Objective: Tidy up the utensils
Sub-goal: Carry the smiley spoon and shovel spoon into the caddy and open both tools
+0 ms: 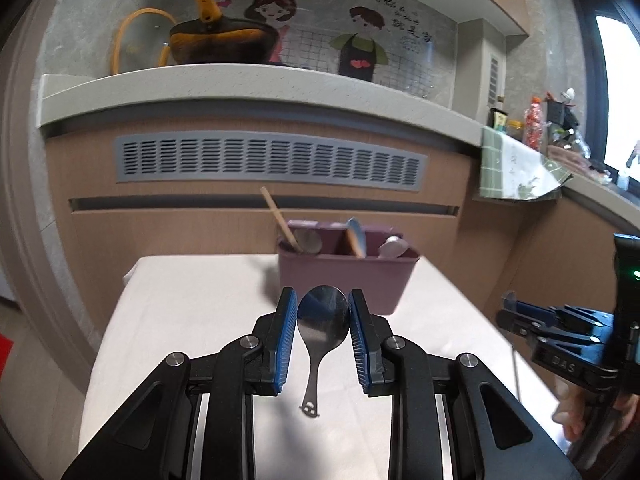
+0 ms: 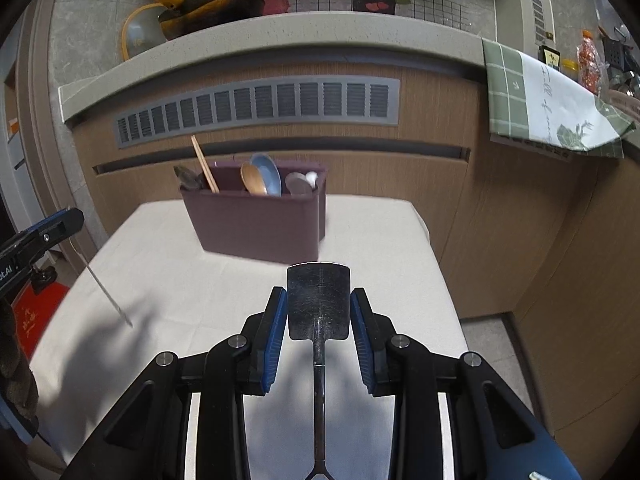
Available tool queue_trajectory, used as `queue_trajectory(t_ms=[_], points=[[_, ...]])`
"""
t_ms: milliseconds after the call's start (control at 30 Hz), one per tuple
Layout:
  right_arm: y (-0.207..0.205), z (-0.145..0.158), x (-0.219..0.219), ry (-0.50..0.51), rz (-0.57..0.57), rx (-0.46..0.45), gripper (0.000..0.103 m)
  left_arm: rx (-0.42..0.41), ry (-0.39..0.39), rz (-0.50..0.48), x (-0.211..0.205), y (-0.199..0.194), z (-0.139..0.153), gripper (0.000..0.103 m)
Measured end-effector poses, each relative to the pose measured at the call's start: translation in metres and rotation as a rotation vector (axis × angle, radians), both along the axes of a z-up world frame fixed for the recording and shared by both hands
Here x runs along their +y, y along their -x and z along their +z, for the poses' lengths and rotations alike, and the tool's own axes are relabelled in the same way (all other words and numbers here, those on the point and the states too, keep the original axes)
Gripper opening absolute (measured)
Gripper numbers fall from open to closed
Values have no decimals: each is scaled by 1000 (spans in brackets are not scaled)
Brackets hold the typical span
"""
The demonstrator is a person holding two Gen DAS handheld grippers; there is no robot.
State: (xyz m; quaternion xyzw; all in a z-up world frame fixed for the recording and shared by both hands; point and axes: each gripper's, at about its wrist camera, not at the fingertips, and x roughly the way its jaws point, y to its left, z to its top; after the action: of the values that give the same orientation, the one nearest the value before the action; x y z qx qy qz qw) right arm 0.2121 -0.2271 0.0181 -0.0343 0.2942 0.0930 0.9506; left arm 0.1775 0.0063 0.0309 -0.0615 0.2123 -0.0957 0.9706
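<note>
My left gripper (image 1: 323, 312) is shut on the bowl of a steel spoon (image 1: 322, 320), handle hanging down over the white table (image 1: 192, 320). My right gripper (image 2: 319, 308) is shut on the blade of a steel spatula (image 2: 319, 304), handle pointing back toward the camera. A purple utensil caddy (image 2: 256, 220) stands at the table's far edge, just ahead of both grippers. It holds chopsticks (image 2: 204, 168), a wooden spoon (image 2: 253, 179), a blue spoon (image 2: 268, 174) and other utensils. The caddy also shows in the left wrist view (image 1: 344, 276).
A wooden cabinet front with a grey vent (image 1: 272, 164) rises behind the table. On the counter above are a dark pan with a yellow handle (image 1: 216, 40) and a green-checked cloth (image 2: 548, 100). The right gripper shows at the left view's right edge (image 1: 560, 328).
</note>
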Motion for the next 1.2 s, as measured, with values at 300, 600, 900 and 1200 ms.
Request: queue_trajectory(t_ms=[300, 600, 900, 1200], points=[[-41, 126, 6, -115, 33, -313, 29, -161, 136, -163, 18, -58, 108, 27], [-91, 161, 30, -158, 84, -389, 29, -180, 191, -180, 31, -128, 133, 27], [-132, 133, 39, -189, 135, -373, 29, -93, 233, -170, 37, -174, 100, 27], [-182, 92, 39, -245, 107, -332, 29, -4, 266, -185, 33, -217, 66, 27]])
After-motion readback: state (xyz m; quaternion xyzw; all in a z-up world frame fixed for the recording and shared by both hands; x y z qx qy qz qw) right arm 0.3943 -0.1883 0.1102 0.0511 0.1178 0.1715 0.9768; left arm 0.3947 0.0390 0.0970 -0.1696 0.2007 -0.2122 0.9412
